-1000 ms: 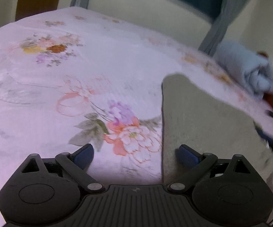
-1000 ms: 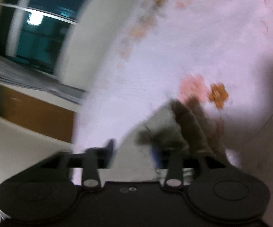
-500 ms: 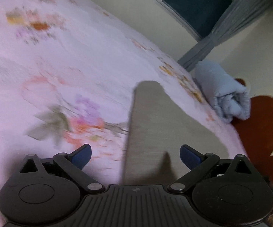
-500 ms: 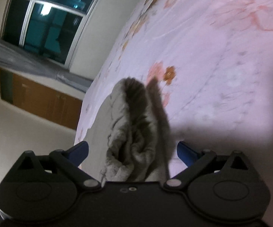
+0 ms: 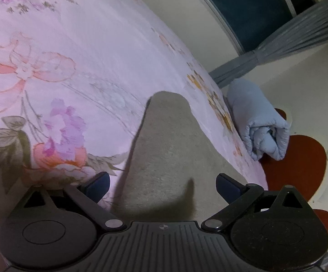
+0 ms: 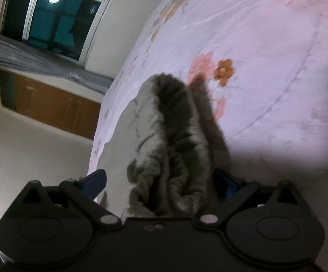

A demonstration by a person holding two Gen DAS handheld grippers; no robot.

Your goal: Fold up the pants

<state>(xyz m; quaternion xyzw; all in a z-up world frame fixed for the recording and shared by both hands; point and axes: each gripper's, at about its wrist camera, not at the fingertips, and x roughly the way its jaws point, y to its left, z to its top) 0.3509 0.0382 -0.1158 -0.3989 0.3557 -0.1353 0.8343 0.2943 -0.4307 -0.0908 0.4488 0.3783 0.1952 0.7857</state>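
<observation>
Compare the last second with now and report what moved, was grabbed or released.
The right gripper, nearly shut on the bunched end of the gray pants a second ago, has opened and let go. The left gripper shifted over the flat pant leg. It stayed open; the blue rolled blanket stayed put.

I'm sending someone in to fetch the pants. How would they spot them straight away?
Find the bed with the pink flowered sheet. The pants lie flat on it near the edge, above the rolled blue blanket on the floor. They are plain grey-brown, with no pattern, unlike the sheet.
</observation>
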